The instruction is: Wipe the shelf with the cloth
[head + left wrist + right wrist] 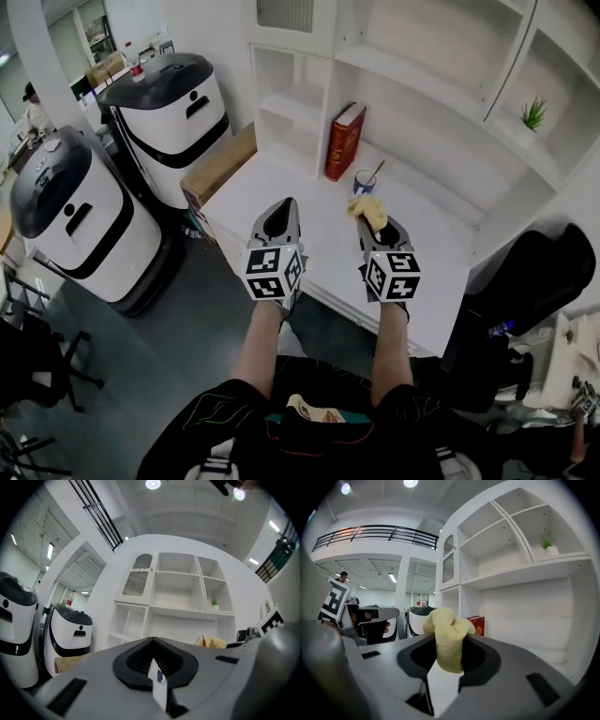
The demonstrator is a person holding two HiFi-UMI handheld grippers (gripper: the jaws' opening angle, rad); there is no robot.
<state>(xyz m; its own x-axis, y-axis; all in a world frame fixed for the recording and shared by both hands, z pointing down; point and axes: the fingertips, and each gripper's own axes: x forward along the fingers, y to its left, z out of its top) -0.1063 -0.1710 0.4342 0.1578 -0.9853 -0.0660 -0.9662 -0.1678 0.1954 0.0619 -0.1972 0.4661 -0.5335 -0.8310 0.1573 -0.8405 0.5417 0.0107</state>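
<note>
A yellow cloth is bunched between the jaws of my right gripper, which is shut on it; in the right gripper view the cloth sticks up out of the right gripper. My left gripper hangs beside it, shut with nothing in it, and its jaws meet at the tip in the left gripper view. Both hover above the white shelf counter, near its front half. The cloth is not touching the surface.
A red book leans upright at the back of the counter, with a blue cup holding a stick in front of it. A small plant sits in an upper cubby. Two white robots and a cardboard box stand left.
</note>
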